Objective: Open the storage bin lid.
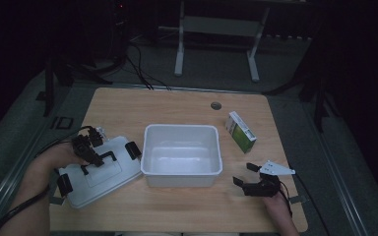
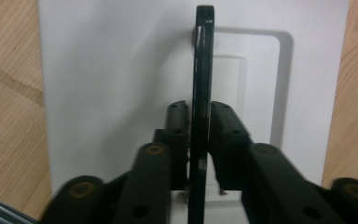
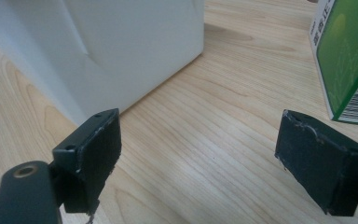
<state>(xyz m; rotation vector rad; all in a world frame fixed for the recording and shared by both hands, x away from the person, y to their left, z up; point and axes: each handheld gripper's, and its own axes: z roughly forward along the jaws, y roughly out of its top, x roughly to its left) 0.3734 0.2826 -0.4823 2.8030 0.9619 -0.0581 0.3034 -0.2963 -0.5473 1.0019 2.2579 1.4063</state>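
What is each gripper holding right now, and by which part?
The left gripper has the white lid's black handle between its jaws, near the bar's middle; whether they still press cannot be told. The right gripper is open, holding nothing.

Table: open tub at centre. Lid lies flat on the table, left of the tub, its near corner touching the tub's left wall. Carton stands right of the tub, toward the far edge, apart from it. Left gripper sits over the lid, at its handle. Right gripper lies on the table, right of the tub's near corner, nearer than the carton.
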